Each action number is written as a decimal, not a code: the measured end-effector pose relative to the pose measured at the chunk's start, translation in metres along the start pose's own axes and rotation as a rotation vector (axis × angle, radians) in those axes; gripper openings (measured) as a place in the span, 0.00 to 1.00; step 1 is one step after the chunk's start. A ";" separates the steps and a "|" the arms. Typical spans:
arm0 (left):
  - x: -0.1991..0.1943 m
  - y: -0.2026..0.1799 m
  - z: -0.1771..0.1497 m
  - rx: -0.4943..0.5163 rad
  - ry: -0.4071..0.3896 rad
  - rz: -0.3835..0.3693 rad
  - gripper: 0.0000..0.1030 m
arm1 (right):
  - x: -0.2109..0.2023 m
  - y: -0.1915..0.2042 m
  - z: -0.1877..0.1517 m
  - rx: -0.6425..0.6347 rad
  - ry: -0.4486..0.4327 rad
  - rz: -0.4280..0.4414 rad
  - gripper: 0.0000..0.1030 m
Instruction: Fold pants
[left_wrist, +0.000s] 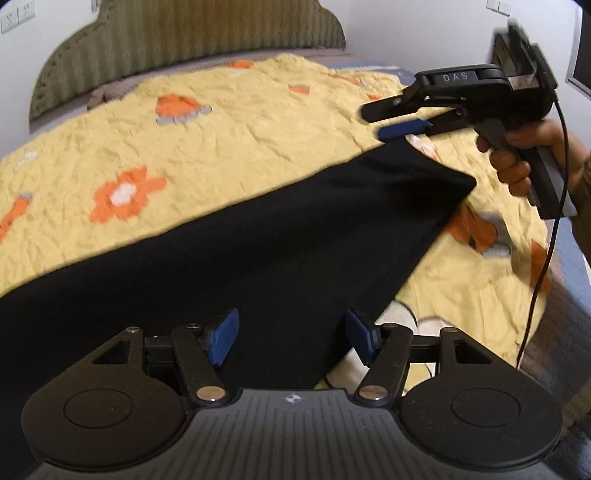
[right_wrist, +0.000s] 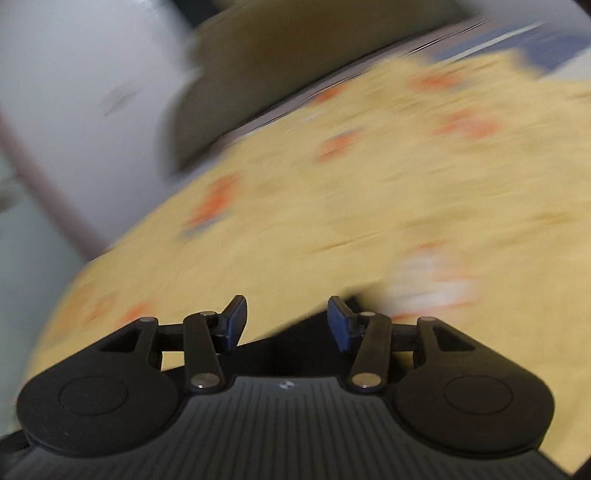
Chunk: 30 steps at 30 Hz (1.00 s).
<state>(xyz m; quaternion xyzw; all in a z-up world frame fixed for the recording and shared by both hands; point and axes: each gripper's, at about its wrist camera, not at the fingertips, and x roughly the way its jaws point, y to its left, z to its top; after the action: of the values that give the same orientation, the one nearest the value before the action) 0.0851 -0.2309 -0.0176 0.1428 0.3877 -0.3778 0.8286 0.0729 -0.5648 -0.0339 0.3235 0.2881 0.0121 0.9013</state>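
Black pants (left_wrist: 258, 251) lie flat across the yellow flowered bedspread (left_wrist: 221, 122), reaching from the lower left to a corner at the right. My left gripper (left_wrist: 291, 338) is open, its blue pads over the near part of the pants, holding nothing. My right gripper (left_wrist: 388, 122) is in the left wrist view at the upper right, just above the far corner of the pants, jaws apart. In the blurred right wrist view the right gripper (right_wrist: 287, 321) is open, with a dark edge of the pants (right_wrist: 295, 347) below it.
A green padded headboard (left_wrist: 184, 40) stands at the far end of the bed against a white wall. The bed's right edge (left_wrist: 569, 295) drops off near the hand and the black cable (left_wrist: 546, 236). The right wrist view is heavily motion-blurred.
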 end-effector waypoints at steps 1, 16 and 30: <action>0.002 0.000 -0.003 -0.005 0.008 -0.003 0.61 | 0.008 0.015 -0.002 -0.063 0.065 0.096 0.53; 0.011 -0.017 -0.014 0.096 -0.002 0.031 0.75 | 0.102 0.138 -0.042 -1.178 0.536 0.153 0.24; 0.012 -0.011 -0.016 0.069 -0.017 -0.003 0.77 | 0.120 0.135 -0.023 -1.071 0.577 0.176 0.02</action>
<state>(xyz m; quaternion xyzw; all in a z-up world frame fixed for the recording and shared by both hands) 0.0731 -0.2363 -0.0368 0.1675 0.3676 -0.3934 0.8259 0.1829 -0.4202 -0.0294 -0.1679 0.4464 0.3165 0.8200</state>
